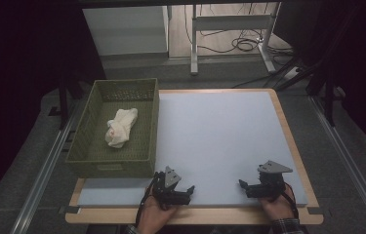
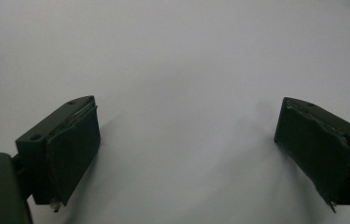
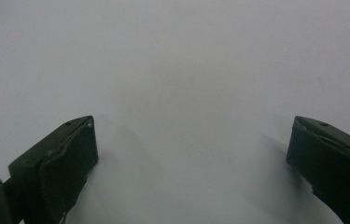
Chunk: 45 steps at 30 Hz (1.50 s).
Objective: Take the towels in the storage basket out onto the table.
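Note:
A green slotted basket (image 1: 84, 146) stands at the left of the table, with a crumpled white cloth (image 1: 119, 127) lying inside it. My left gripper (image 1: 178, 187) rests low over the pale blue mat (image 1: 219, 136) near the front edge, just right of the basket's near corner. In the left gripper view the left gripper (image 2: 186, 112) stands open, with bare mat between its jaws. My right gripper (image 1: 254, 185) sits farther right along the same front edge, held by a hand. The right gripper (image 3: 191, 126) is open too, with nothing between its jaws.
The mat lies on a wooden tabletop (image 1: 295, 146) whose rim shows at the right and front. Beyond the far edge stand a white cabinet (image 1: 127, 29) and a desk frame (image 1: 232, 24) with cables on the floor. Metal rails (image 1: 44, 165) run along both sides.

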Each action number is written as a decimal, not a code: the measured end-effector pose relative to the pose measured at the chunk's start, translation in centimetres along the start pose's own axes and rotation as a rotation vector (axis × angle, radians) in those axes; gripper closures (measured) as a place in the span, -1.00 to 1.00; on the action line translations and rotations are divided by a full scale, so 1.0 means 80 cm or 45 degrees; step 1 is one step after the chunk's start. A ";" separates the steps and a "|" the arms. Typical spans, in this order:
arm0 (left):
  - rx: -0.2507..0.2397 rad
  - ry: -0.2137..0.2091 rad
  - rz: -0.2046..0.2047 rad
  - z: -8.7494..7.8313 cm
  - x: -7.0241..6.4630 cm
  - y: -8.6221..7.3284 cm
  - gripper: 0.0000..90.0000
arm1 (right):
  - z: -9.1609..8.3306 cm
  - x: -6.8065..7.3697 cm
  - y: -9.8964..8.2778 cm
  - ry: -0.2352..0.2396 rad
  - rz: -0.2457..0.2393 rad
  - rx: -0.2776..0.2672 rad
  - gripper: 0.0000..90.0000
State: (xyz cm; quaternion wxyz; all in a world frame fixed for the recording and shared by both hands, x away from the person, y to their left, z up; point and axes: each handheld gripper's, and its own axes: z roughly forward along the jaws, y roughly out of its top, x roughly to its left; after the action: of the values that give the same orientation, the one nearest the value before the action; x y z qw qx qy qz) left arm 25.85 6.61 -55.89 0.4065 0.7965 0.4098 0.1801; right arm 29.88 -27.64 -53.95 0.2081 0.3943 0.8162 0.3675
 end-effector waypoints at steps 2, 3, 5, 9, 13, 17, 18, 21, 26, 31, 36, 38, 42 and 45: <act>0.007 0.000 -0.002 0.000 0.000 0.001 -0.84 | 0.000 0.000 0.000 -0.001 0.000 0.000 -0.96; 0.007 0.000 -0.002 0.000 0.000 0.001 -0.85 | 0.000 0.000 0.000 -0.001 0.000 0.000 -0.96; 0.030 -0.004 0.002 0.000 0.001 0.004 -0.85 | 0.000 0.000 0.000 -0.001 0.000 0.001 -0.96; 0.060 -0.003 0.006 0.001 0.001 0.008 -0.86 | 0.000 0.000 0.000 0.000 0.000 0.001 -0.96; 0.068 -0.006 -0.003 0.002 -0.001 0.009 -0.90 | 0.000 0.000 0.000 0.003 0.000 0.002 -0.96; 0.069 0.007 -0.010 0.006 -0.005 0.011 -1.00 | 0.000 0.000 0.001 0.003 0.000 0.004 -0.96; 0.072 0.008 -0.008 0.006 -0.006 0.011 -1.00 | 0.000 0.000 0.001 0.002 0.001 0.004 -0.96; 0.106 0.004 -0.008 0.006 -0.005 0.015 -0.99 | 0.001 0.000 0.001 0.001 0.002 0.005 -0.96; 0.183 -0.023 0.028 0.004 -0.003 0.023 -0.96 | 0.001 -0.001 0.001 0.007 -0.001 0.005 -0.96; 0.187 -0.041 0.074 0.004 -0.005 0.025 -0.96 | 0.000 -0.001 0.001 0.007 -0.001 0.006 -0.96; 0.173 -0.007 0.157 0.006 -0.013 0.034 -1.00 | 0.000 -0.001 0.000 0.009 -0.003 0.000 -0.95; 0.148 -0.024 0.171 0.006 -0.015 0.040 -1.00 | 0.000 -0.001 0.000 0.009 -0.003 0.000 -0.95; 0.155 -0.059 0.186 0.007 -0.017 0.054 -1.00 | 0.000 -0.001 0.000 0.010 -0.003 -0.001 -0.95; 0.161 -0.070 0.195 0.007 -0.015 0.065 -1.00 | 0.000 -0.001 0.000 0.010 -0.003 -0.001 -0.95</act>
State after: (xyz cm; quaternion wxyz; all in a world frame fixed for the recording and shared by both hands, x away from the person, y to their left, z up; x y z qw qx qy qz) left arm 28.07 3.64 -52.05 0.3517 0.8542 0.3468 0.1626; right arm 29.96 -27.72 -53.93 0.2053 0.3920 0.8173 0.3691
